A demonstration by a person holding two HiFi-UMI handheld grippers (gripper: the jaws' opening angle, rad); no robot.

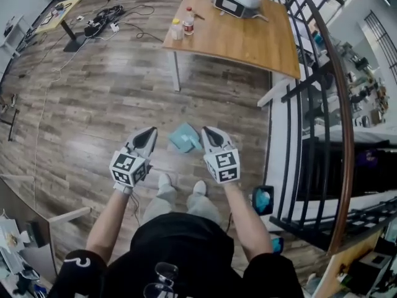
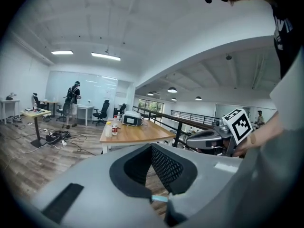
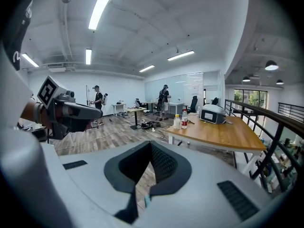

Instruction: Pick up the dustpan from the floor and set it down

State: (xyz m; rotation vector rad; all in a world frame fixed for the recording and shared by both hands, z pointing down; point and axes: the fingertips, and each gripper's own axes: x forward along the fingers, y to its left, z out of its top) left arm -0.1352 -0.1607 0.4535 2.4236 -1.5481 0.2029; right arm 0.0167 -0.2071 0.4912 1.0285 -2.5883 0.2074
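Just one dustpan (image 1: pixel 184 138), two tongs (image 1: pixel 150 131) (image 1: pixel 206 130)

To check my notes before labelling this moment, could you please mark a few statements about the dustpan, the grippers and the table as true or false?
1. The dustpan lies on the floor ahead of the person's feet. True.
2. The right gripper holds the dustpan. False: its jaws are shut with nothing between them, and the dustpan lies on the floor.
3. Two bottles stand on the wooden table. True.
4. The white device sits on the floor beside the dustpan. False: it sits on the table.
5. The left gripper has its jaws wide apart. False: they are together.
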